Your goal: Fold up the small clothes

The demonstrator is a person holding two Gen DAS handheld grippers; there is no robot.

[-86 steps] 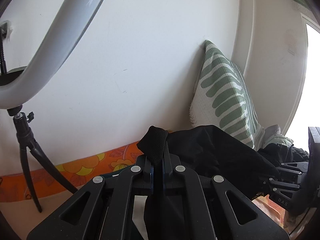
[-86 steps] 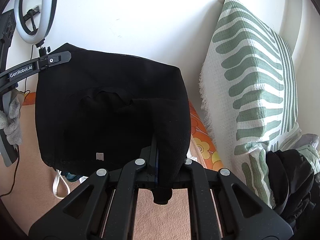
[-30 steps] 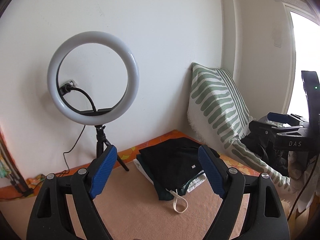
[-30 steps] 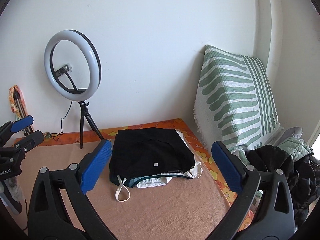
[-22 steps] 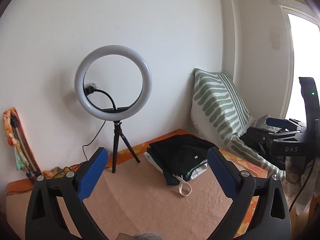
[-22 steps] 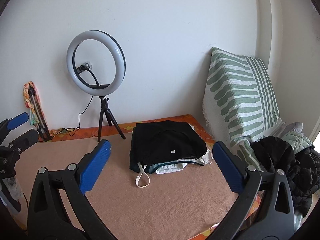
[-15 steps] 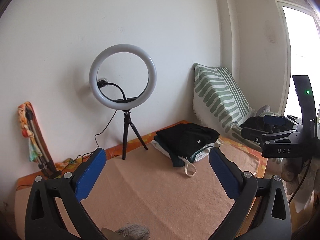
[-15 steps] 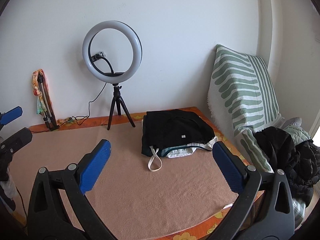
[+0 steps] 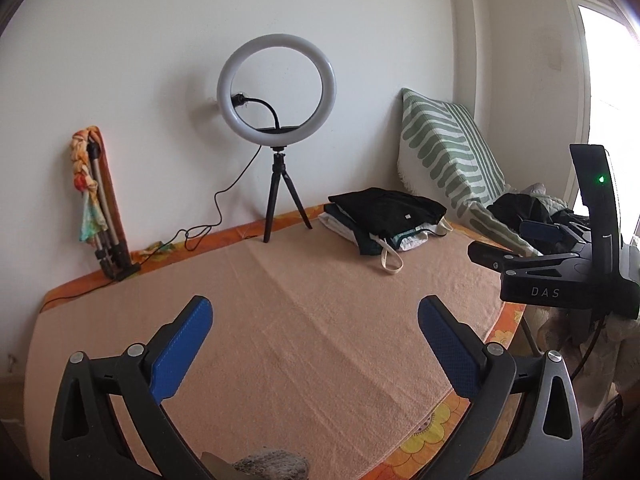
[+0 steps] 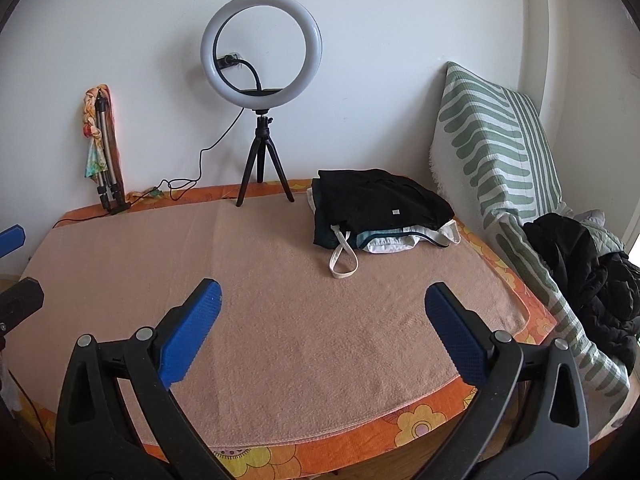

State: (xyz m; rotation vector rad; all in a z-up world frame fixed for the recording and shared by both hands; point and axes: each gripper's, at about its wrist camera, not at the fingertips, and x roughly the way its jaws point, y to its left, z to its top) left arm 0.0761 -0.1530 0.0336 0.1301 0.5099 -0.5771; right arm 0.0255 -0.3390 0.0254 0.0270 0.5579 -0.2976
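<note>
With both the left gripper (image 9: 315, 320) and right gripper (image 10: 322, 307) spread wide and empty, we should fetch the dark heap (image 10: 592, 276) right of the folded stack (image 10: 380, 204).

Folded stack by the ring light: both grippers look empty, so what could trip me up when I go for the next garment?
The pale strap loop trails off the folded stack onto the towel; a passing finger could hook it and drag the stack. The black clothes pile lies crumpled beside the striped cushion, so a grab may lift several pieces. The ring light tripod stands close behind the stack.
</note>
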